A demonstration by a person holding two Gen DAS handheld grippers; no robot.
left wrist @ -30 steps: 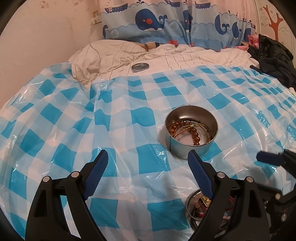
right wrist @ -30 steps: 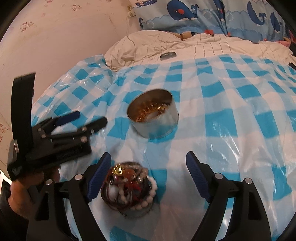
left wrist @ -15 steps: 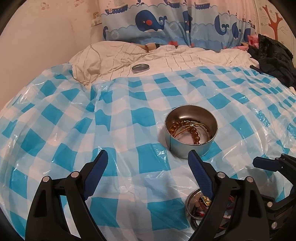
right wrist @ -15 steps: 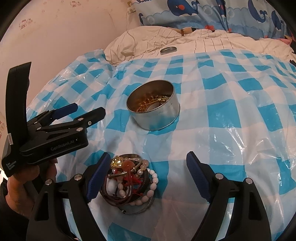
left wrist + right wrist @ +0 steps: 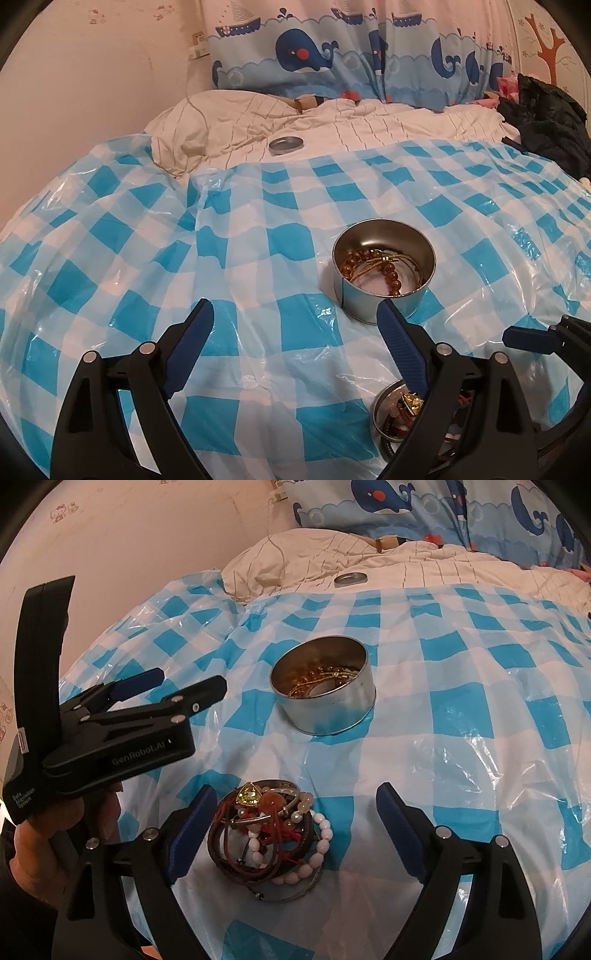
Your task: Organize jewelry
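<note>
White "GenRobot.AI" lettering on left claw (image 5: 177, 686)

Shiny metal tin (image 5: 384, 271) on glossy, wrinkled checked plastic sheet (image 5: 258, 258).

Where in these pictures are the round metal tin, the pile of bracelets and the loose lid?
round metal tin (image 5: 334, 716), right wrist view, on its outer wall.
pile of bracelets (image 5: 271, 834), right wrist view, on the tangled middle.
loose lid (image 5: 286, 144), left wrist view, on its flat top.
</note>
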